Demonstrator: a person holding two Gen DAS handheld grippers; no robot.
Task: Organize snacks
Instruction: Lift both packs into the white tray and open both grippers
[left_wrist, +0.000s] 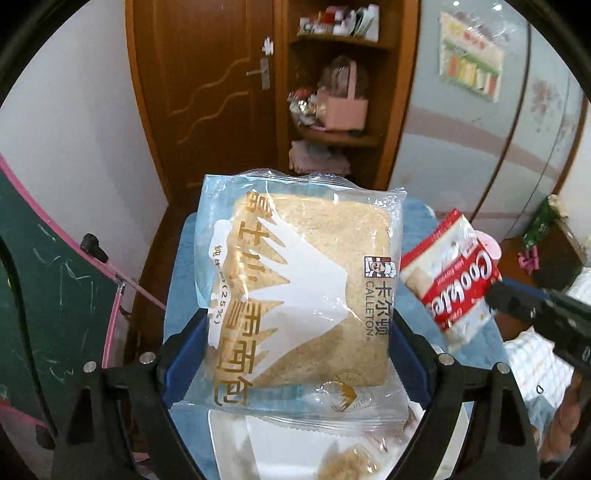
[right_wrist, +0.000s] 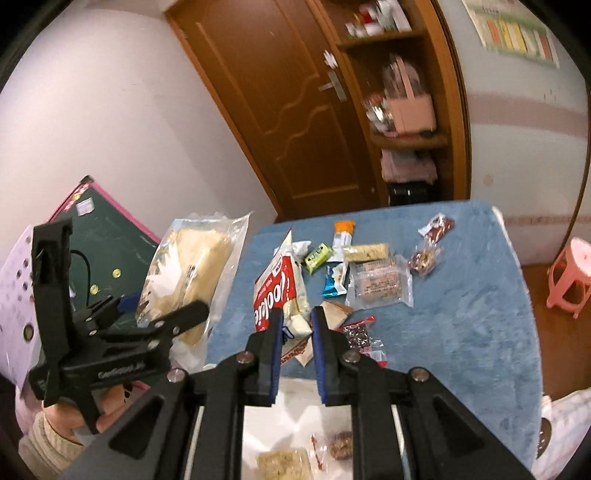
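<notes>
**Two packets lifted, most snacks still loose on the table**

Left wrist view: The left gripper (left_wrist: 295, 354) is seen with its jaws spread wide, and a packet of sliced bread (left_wrist: 301, 291) is pinched between the blue pads (left_wrist: 184, 354) by its two side edges. The packet is held up in the air, in front of the gripper. To the right of it, a red and white cookie packet (left_wrist: 452, 275) is seen, held at its lower end by the right gripper (left_wrist: 517, 299), which comes in from the right edge. Below the bread packet, close under the gripper, a white tray (left_wrist: 280, 446) is partly visible, with a crumbly snack (left_wrist: 347, 463) already lying in it.

Right wrist view: The right gripper (right_wrist: 297, 328) is pressed nearly together, and the lower end of the cookie packet (right_wrist: 280, 295) is pinched between its pads. To the left, the left gripper (right_wrist: 155, 325) with the bread packet (right_wrist: 192, 266) is held up by a hand (right_wrist: 66, 417). Ahead of the gripper, on the blue table (right_wrist: 461, 295), many small wrapped snacks (right_wrist: 369, 273) are still scattered. Directly below the gripper, the white tray (right_wrist: 295, 413) holds only a few pieces, among them a pale rice-like bar (right_wrist: 282, 463) and a round cookie (right_wrist: 341, 446).

It is judged that the task is at an early stage: a few items are placed, two are carried, and the larger part is left to be sorted.
</notes>
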